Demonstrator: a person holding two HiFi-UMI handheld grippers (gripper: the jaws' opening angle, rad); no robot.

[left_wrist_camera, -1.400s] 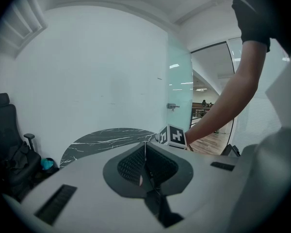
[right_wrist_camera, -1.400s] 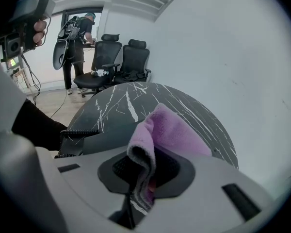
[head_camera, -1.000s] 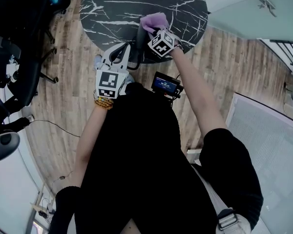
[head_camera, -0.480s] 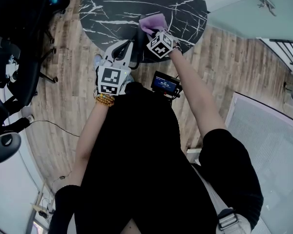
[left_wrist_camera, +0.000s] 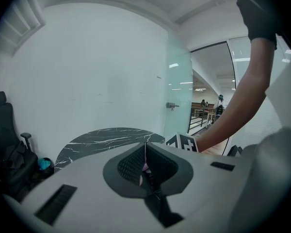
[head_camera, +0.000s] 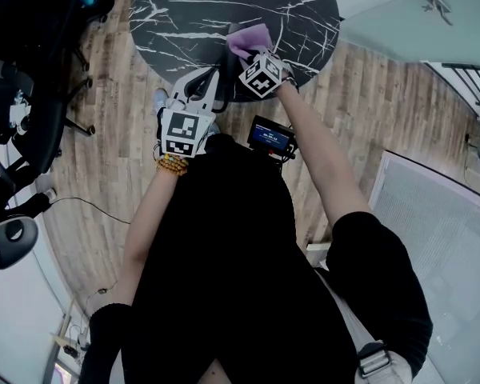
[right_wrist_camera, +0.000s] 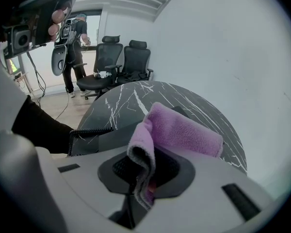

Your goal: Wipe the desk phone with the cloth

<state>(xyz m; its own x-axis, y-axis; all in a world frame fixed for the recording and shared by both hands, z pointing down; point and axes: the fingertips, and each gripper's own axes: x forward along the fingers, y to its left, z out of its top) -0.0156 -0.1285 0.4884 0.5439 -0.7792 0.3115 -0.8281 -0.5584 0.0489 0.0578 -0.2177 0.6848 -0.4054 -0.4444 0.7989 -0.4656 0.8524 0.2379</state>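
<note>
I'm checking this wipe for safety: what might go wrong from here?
The right gripper pinches only a fold of the cloth, so rubbing may pull it loose. The coiled cord lies beside the desk phone and might snag. The phone seems close to the near edge of the table, so a hard push might shove it off.
</note>
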